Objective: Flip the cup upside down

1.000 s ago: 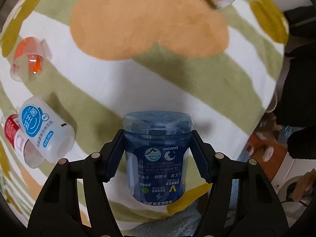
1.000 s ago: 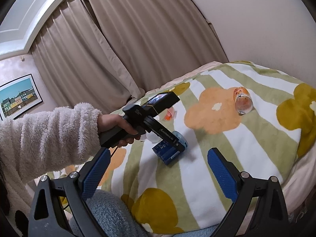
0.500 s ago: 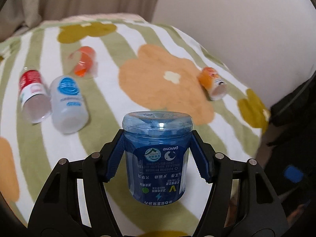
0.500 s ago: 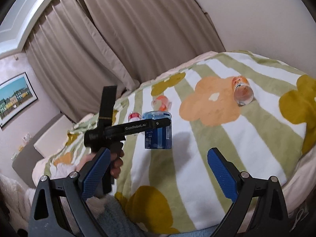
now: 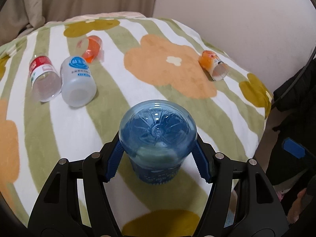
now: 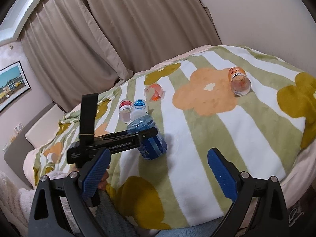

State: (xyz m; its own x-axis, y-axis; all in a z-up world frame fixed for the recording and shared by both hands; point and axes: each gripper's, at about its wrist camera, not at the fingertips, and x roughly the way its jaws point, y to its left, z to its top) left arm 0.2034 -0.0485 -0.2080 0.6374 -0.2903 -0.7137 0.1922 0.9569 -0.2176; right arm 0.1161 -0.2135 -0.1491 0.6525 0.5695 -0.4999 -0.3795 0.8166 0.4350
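Observation:
The blue translucent cup (image 5: 157, 138) is between the blue pads of my left gripper (image 5: 158, 158), bottom side up, its base facing the camera and its rim down toward the blanket. In the right wrist view the same cup (image 6: 150, 140) is held tilted just above the bed by the left gripper (image 6: 146, 136); whether its rim touches the blanket I cannot tell. My right gripper (image 6: 158, 175) is open and empty, near the front edge of the bed, well in front of the cup.
On the flowered, striped blanket (image 5: 177, 98) lie a red-label bottle (image 5: 44, 77), a white bottle with a blue label (image 5: 78, 81), a clear orange cup (image 5: 91, 48) and an orange cup (image 5: 214, 65) at the right. The bed edge drops off at the right.
The left gripper has tipped further forward with the blue cup, so its base now faces the camera, and it has come down closer to the blanket. The right gripper has barely moved.

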